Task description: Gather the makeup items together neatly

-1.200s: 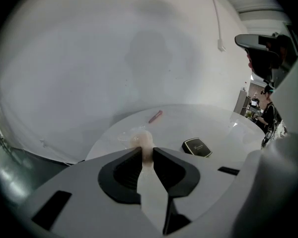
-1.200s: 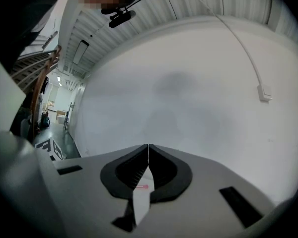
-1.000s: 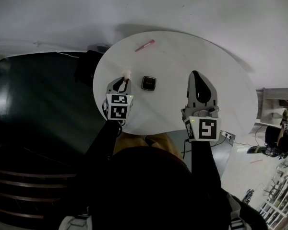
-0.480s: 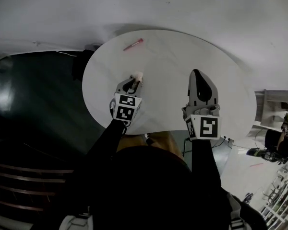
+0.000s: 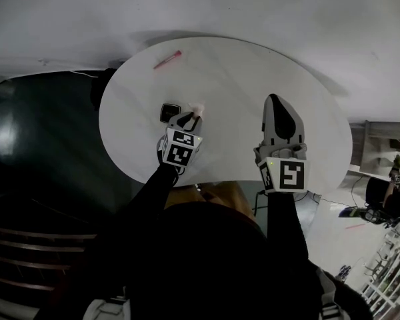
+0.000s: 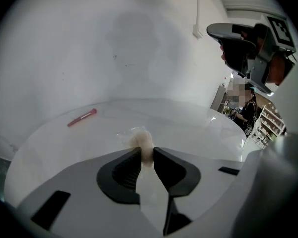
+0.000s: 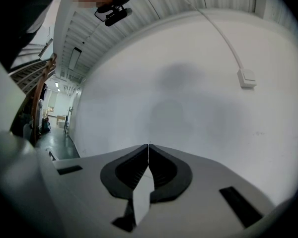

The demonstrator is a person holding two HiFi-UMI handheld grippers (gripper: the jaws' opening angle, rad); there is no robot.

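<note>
A round white table (image 5: 253,79) carries a thin pink-red pencil (image 5: 167,59) at its far left and a small black square compact (image 5: 170,113) nearer to me. My left gripper (image 5: 192,116) hovers just right of the compact, shut on a small beige, soft-looking makeup item (image 5: 199,107). In the left gripper view that beige item (image 6: 142,142) is pinched between the left gripper's (image 6: 147,150) dark pads, with the pencil (image 6: 82,117) lying beyond to the left. My right gripper (image 5: 280,120) hangs over the table's right part, shut and empty. In its own view the right gripper (image 7: 148,148) faces a white wall.
Dark floor (image 5: 47,145) lies left of the table, and a white wall (image 5: 253,5) stands close behind it. A wall switch with a cable (image 7: 247,77) is on that wall. A person (image 6: 248,112) and shelves stand far off to the right.
My left gripper has carried the beige item to the right across the table, from left of the compact to right of it. The right gripper has also drifted right relative to the table.
</note>
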